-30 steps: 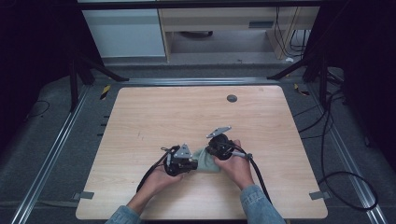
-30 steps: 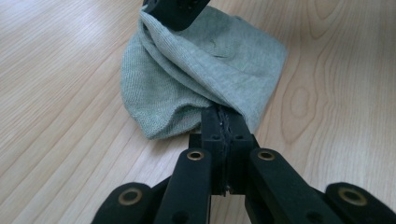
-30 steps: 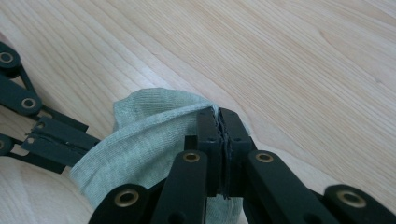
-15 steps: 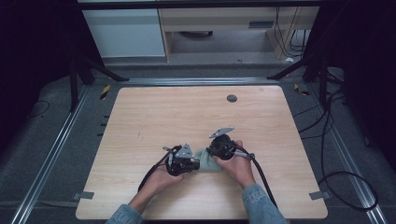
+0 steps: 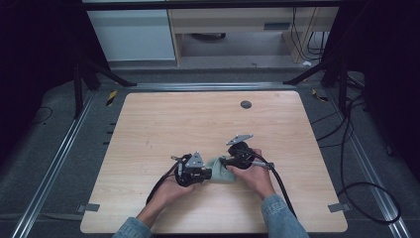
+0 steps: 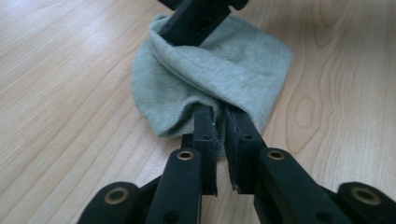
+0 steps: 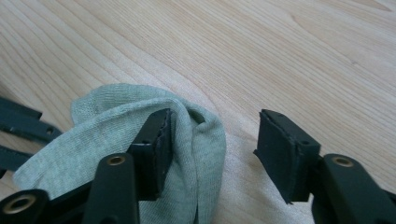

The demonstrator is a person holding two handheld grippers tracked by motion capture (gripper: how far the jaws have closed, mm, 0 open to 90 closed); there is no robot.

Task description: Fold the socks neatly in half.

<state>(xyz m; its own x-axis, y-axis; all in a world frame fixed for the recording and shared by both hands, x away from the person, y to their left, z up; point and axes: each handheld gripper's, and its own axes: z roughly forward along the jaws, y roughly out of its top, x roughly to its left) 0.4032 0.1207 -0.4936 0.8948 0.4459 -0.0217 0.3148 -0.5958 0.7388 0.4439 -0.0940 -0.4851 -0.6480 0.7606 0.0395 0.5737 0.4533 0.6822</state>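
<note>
Two sets of tongs are parked on one small grey-green cloth point(image 5: 221, 170) near the front middle of the table point(image 5: 148, 124). The left tongs point(image 6: 221, 122) are pressed together on a bunched edge of the cloth, fabric pinched between the pads; a slight easing of those jaws has just been logged, but the fold is still gripped as seen in the left gripper view. The right tongs point(image 7: 212, 135) are spread, having just been opening: one pad is touching a raised fold of the cloth, the other is held well clear of it over bare wood, so nothing is squeezed there. In the left gripper view the far edge of the cloth is partly covered by the right tongs coming in from the top. In the high view most of the cloth is hidden by the left tongs point(image 5: 200, 172) and right tongs point(image 5: 225, 159) and by the hands, so only a small patch between them can be made out.

Further out, a dark round grommet point(image 5: 246, 104) is set into the table toward the far side, well apart from everything. Black cables point(image 5: 277, 183) are trailed back from the tongs toward the near edge. Beyond the table, grey floor point(image 5: 59, 163), metal rails and tripod legs can be seen, plus a pale cabinet point(image 5: 133, 34) at the back.
</note>
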